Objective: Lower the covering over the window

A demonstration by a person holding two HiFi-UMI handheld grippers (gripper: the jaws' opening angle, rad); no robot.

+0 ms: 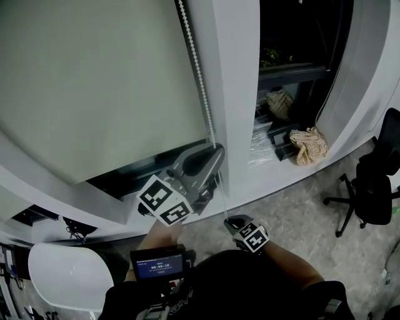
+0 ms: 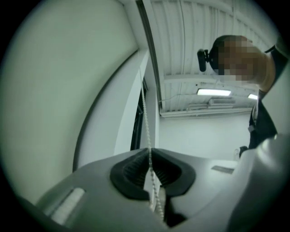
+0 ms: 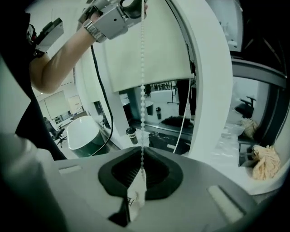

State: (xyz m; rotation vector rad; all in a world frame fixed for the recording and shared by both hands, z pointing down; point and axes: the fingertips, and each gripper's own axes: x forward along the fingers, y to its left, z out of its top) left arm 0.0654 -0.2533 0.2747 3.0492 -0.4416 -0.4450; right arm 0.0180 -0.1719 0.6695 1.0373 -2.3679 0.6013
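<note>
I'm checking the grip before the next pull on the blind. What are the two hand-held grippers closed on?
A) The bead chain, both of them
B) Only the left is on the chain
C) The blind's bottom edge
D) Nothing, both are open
A: in each gripper view the bead chain runs between the closed jaws, of the left hand-held gripper and of the right hand-held gripper.

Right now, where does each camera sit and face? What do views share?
Head view: on the person's head, steeply down at blind, bead chain, left gripper, right gripper; forearms and torso show.
Left gripper view: on left gripper, up along its shut jaws and the bead chain, toward blind and ceiling; the person's head shows.
Right gripper view: on right gripper, up the clamped bead chain toward the left gripper; left forearm shows.
Shared: bead chain and blind, in all three.
</note>
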